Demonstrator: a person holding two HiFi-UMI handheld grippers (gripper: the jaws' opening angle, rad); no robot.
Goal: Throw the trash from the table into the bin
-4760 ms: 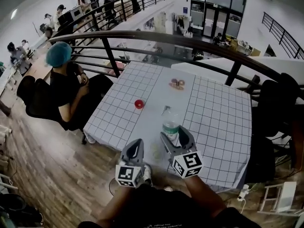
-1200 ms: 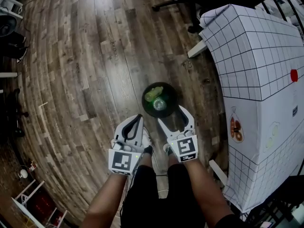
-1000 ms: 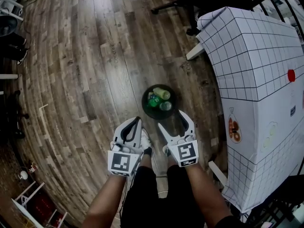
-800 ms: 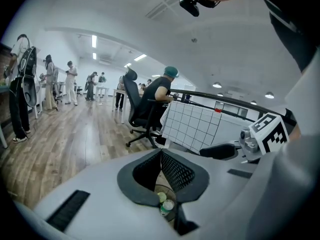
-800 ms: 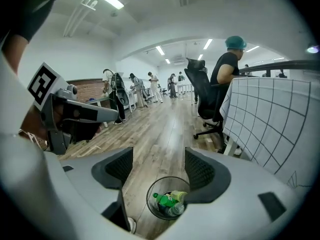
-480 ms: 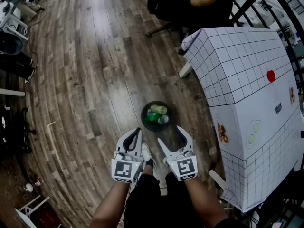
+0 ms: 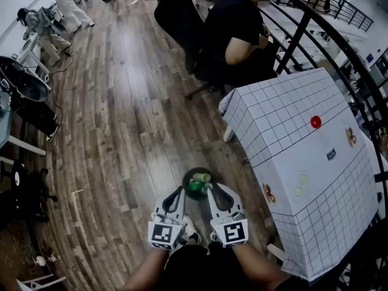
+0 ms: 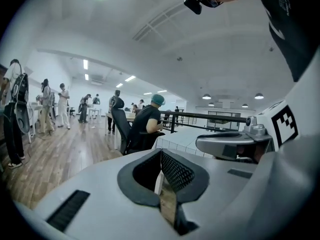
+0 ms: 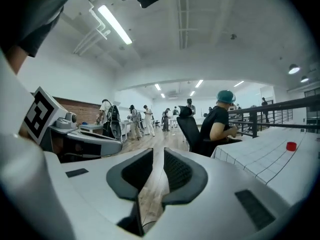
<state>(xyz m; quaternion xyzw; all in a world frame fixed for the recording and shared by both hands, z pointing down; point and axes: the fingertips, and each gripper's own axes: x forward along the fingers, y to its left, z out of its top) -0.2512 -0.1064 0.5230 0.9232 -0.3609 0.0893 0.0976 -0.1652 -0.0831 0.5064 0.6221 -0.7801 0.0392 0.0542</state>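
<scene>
The trash left to collect lies on the table. A small orange-brown piece (image 7: 267, 193) sits at the near edge, and two pale green discs (image 7: 302, 178) lie just beyond it. A small red round piece (image 7: 316, 122) and a brownish bit (image 7: 350, 136) are further off. All look small and flat or roundish, and none shows a long axis that I can make out at this size. The orange-brown piece may be patterned, but it is too small to tell what it is.

They rest on the white, black-gridded cloth of the square table (image 7: 285, 108), which stands at about two o'clock from the two claws. The nearest pieces are closer to three o'clock.

The right gripper (image 7: 217, 190) is on the table's side and nearer to every piece, so I judge the next reach is its job. Its jaws have just been closing and stand almost together, with a thin slit of floor between them and nothing held. The left gripper (image 7: 179, 193) is pressed together and empty.

The round dark bin (image 7: 184, 183) is on the wooden floor at twelve o'clock, just beyond both claws. It already holds green plastic bottles (image 7: 195, 188).
</scene>
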